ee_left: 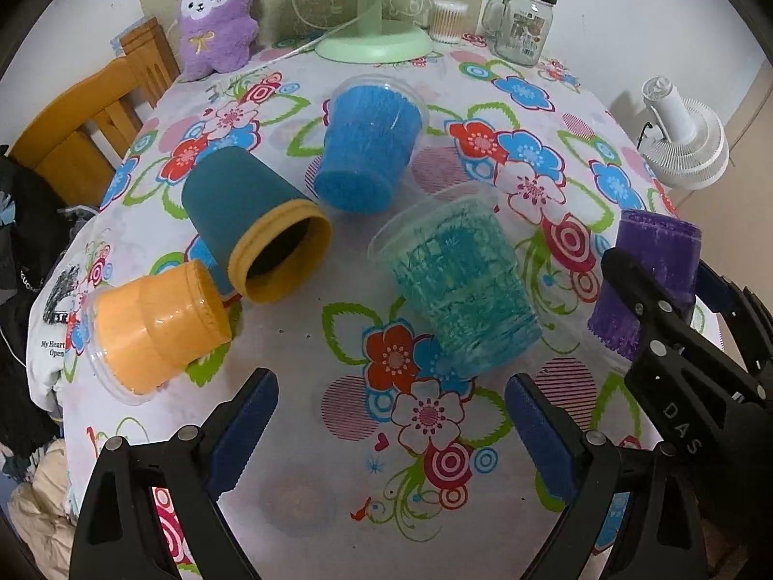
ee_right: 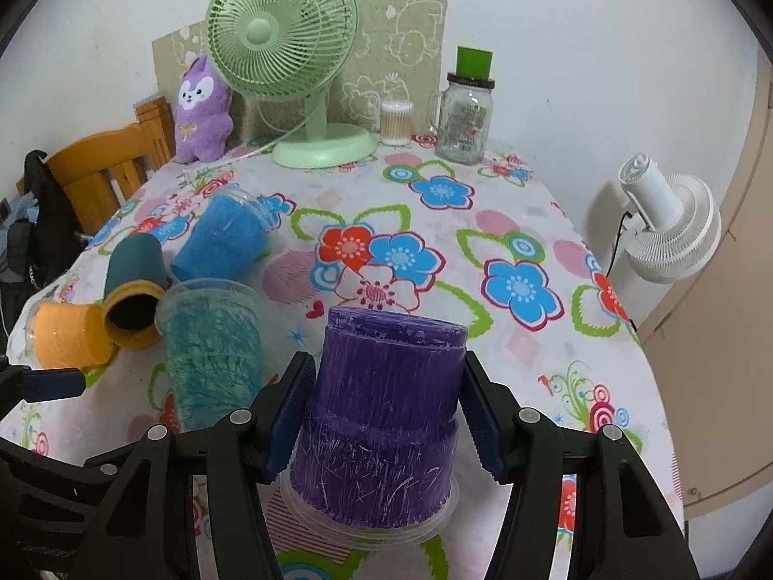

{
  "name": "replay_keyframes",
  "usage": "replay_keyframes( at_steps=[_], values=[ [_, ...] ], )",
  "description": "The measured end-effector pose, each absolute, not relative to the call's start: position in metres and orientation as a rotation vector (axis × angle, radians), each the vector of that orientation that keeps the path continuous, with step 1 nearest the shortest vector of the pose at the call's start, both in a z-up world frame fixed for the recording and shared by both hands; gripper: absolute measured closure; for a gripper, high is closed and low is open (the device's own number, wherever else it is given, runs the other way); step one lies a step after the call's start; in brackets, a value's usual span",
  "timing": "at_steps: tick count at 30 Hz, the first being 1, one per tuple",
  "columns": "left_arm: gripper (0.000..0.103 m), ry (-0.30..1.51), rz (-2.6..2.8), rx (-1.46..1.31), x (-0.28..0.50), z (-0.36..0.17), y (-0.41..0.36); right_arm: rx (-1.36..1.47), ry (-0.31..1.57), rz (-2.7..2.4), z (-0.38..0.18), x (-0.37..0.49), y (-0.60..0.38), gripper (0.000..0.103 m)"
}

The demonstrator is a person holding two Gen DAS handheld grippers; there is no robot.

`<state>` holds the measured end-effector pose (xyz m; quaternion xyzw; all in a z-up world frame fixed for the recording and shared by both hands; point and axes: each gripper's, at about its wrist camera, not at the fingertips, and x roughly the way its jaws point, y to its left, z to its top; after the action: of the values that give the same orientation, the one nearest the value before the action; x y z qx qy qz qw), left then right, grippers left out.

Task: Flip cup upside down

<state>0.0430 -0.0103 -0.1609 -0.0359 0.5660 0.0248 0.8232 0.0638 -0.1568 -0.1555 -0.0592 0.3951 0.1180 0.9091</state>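
A purple cup (ee_right: 381, 415) stands upside down on the flowered tablecloth, rim down, between the blue pads of my right gripper (ee_right: 384, 415). The left pad touches it; a thin gap shows at the right pad. The same cup shows at the right of the left wrist view (ee_left: 652, 270), with the right gripper around it. My left gripper (ee_left: 391, 435) is open and empty above the cloth, just short of a teal clear cup (ee_left: 459, 285) lying on its side. A blue cup (ee_left: 367, 145), a dark teal cup with a yellow rim (ee_left: 251, 222) and an orange cup (ee_left: 154, 324) also lie tipped over.
A green desk fan (ee_right: 285, 48), a purple plush toy (ee_right: 203, 111), a cotton swab jar (ee_right: 396, 123) and a glass mug jar (ee_right: 464, 116) stand along the table's back edge. A wooden chair (ee_right: 111, 159) is at the left, a white fan (ee_right: 671, 232) off the right edge.
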Motion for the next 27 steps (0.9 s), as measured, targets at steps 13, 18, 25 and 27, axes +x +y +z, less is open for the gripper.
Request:
replay_keyframes(
  at_steps=[13,18,25,27],
  values=[
    [0.007,1.248,0.061,-0.089,0.044,-0.182,0.001,-0.157,0.788,0.242,-0.165,0.06,-0.146,0.041],
    [0.007,1.267,0.049,-0.088,0.045,-0.184,0.001,-0.147,0.826,0.239,-0.164,0.054,-0.15,0.041],
    [0.007,1.298,0.027,-0.068,0.045,-0.186,-0.003,-0.128,0.883,0.231,-0.165,0.048,-0.155,0.041],
    [0.007,1.3,0.021,-0.062,0.044,-0.185,-0.004,-0.124,0.899,0.229,-0.165,0.048,-0.156,0.041]
  ],
)
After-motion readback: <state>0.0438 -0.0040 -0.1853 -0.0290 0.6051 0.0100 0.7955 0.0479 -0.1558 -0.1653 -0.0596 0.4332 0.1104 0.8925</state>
